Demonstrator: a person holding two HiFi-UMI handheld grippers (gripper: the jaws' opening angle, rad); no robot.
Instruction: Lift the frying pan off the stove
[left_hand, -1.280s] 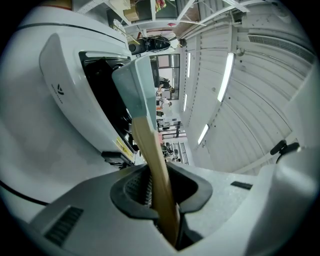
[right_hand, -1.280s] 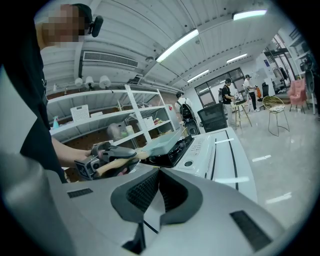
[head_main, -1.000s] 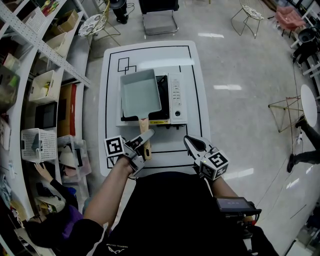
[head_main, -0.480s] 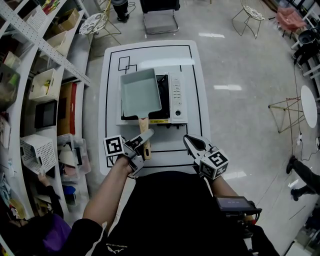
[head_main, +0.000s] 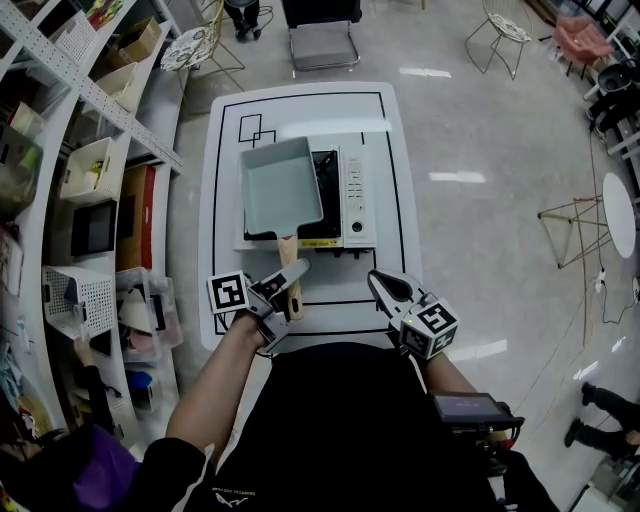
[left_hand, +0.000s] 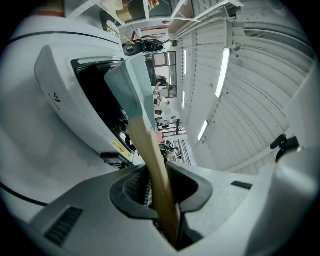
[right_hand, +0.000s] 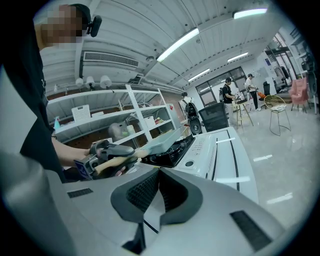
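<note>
A white worktop (head_main: 225, 200) marked with black lines is carrying a white tabletop stove (head_main: 352, 190) at about its middle, the control strip lying toward the right edge. The frying pan (head_main: 282, 190), a pale blue-green rectangular one, is sitting over the left part of the stove and covering most of the black burner area, with its left side reaching a little past the stove's left side. Whether its base is resting on the burner grate or standing just clear of it is not showing plainly in any view. Its wooden handle (head_main: 288, 258) is pointing toward the near edge of the worktop, sticking out past the stove's front. The left gripper (head_main: 290, 280) is pointing level along that handle, and its fingers are gripping it: in the left gripper view the dark ribbed pads are pressing on both sides of the wood, with the handle running up between them to the pan. The right gripper (head_main: 380, 283) is hanging over the near edge toward the right corner, near the stove's front right corner but apart from it, tipping slightly downward. Its fingers are standing together at the tips with nothing between them, and only the worktop and a black line are showing through the small gap behind the tips. Shelves (head_main: 90, 150) holding boxes and baskets are running along beyond the left edge.
</note>
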